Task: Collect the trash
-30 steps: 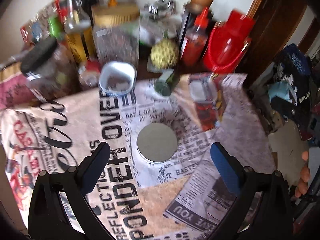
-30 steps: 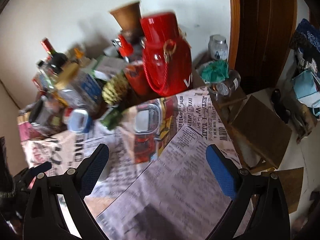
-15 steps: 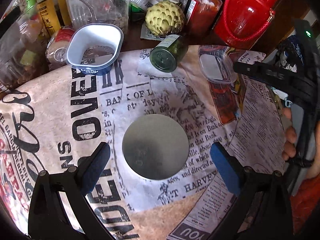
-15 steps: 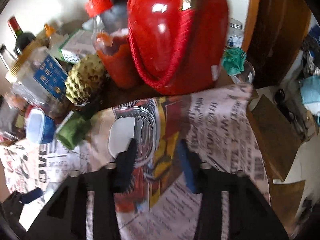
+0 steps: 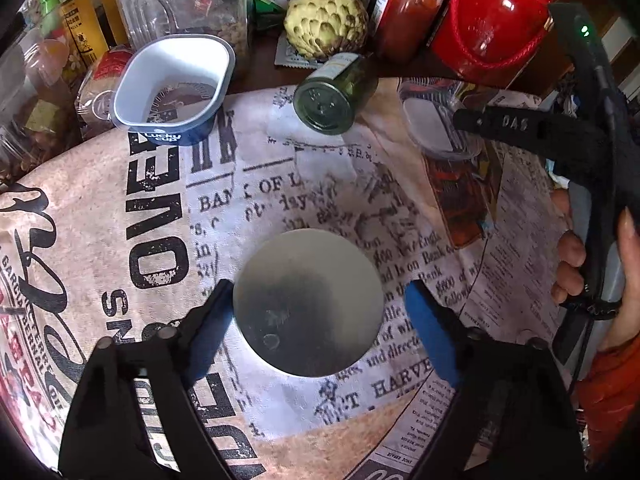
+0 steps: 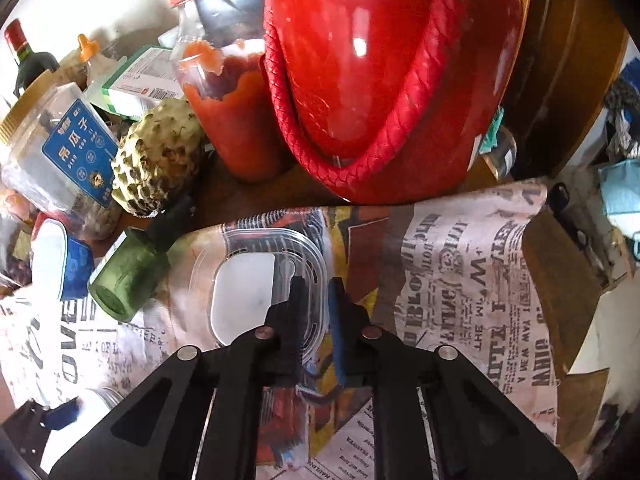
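Left gripper (image 5: 316, 312) points down over a flat round metal lid (image 5: 306, 302), dull grey and smooth, lying centre-low in the left wrist view on the table (image 5: 100, 216). Its blue-padded fingers (image 5: 426, 332) have just been closing and straddle the lid; the left pad looks at the rim, the right stands apart.

Right gripper (image 6: 314, 308) has just been closing; its fingers sit narrow, pinching the rim of a clear ribbed plastic lid (image 6: 256, 276), centre of the right wrist view.

The table wears a newspaper-print cloth, wrinkled at the right. A green glass bottle (image 6: 126, 276) lies on its side, left of the clear lid. Behind: a white-and-blue plastic cup (image 5: 176, 80), a bumpy custard apple (image 6: 158, 168), a sauce bottle (image 6: 232, 92), a glossy red jar (image 6: 384, 76) with a braided cord. Jars at upper left are cut off and blurred.
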`<action>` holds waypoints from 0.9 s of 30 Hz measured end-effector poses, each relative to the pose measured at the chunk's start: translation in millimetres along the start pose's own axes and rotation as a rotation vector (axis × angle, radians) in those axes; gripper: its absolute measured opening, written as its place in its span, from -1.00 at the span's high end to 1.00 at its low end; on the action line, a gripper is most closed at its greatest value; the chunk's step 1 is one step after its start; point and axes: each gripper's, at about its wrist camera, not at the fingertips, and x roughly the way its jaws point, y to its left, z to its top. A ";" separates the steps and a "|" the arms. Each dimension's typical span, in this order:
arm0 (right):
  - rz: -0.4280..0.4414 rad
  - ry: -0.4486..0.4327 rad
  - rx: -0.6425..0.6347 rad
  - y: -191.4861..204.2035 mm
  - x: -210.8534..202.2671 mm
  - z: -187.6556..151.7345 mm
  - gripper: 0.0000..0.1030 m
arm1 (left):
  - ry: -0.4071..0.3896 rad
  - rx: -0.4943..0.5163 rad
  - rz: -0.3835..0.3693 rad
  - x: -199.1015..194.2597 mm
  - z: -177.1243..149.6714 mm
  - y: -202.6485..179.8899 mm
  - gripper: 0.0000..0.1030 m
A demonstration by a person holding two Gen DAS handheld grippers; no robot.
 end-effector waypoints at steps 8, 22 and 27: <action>0.017 0.006 -0.014 -13.2 -19.4 -13.8 0.95 | -0.023 0.034 0.035 -10.6 -7.4 -11.2 -0.39; 0.119 -0.118 -0.058 -7.8 -122.8 -40.3 0.96 | -0.202 -0.048 0.048 -110.4 -18.3 -12.9 -0.39; 0.173 -0.206 -0.082 -7.4 -176.2 -50.0 0.96 | -0.312 -0.070 0.062 -161.1 -25.5 -29.0 -0.39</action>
